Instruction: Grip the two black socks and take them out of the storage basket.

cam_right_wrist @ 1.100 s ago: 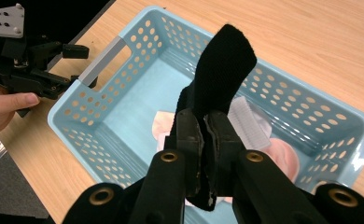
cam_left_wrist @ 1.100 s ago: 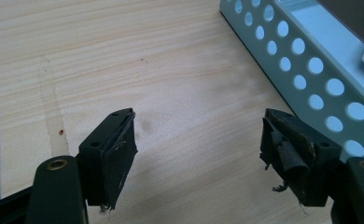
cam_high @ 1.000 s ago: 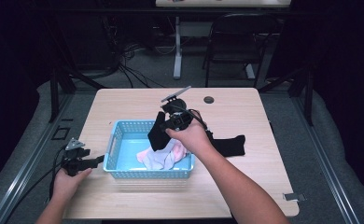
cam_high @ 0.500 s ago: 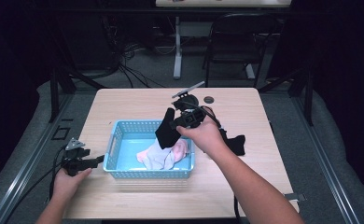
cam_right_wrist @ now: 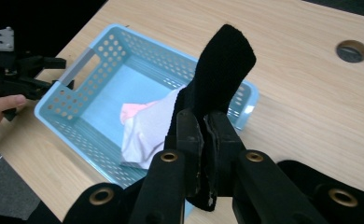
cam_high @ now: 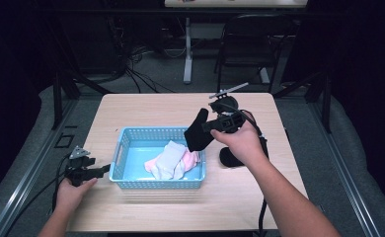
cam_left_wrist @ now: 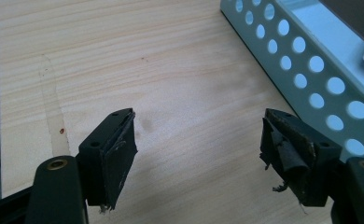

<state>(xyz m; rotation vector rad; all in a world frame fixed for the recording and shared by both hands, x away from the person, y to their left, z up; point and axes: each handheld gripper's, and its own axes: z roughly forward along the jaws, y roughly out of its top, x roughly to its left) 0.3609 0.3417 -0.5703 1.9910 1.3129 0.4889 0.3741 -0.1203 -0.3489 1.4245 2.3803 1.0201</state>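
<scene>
A light blue perforated basket (cam_high: pixel 153 183) (cam_right_wrist: pixel 54 116) (cam_left_wrist: pixel 311 60) stands on the wooden table, with pink, grey and white cloths (cam_high: pixel 171 160) (cam_right_wrist: pixel 143 126) lying in it. My right gripper (cam_high: pixel 206 126) (cam_right_wrist: pixel 203 119) hovers above the basket's right rim, shut on a black sock (cam_high: pixel 195 133) (cam_right_wrist: pixel 222 65) that sticks up past the jaws and hangs over that corner. My left gripper (cam_high: pixel 104 170) (cam_left_wrist: pixel 199 140) (cam_right_wrist: pixel 54 70) rests low at the basket's left end, open, with bare table between its fingers.
More black cloth (cam_high: pixel 230 158) lies on the table to the right of the basket, under my right hand. A round cable hole (cam_right_wrist: pixel 352 50) sits near the table's far edge. A chair (cam_high: pixel 245 54) and cables stand behind the table.
My right gripper has carried the black sock up and to the right, from over the basket's middle to above its right rim. The left gripper has stayed put.
</scene>
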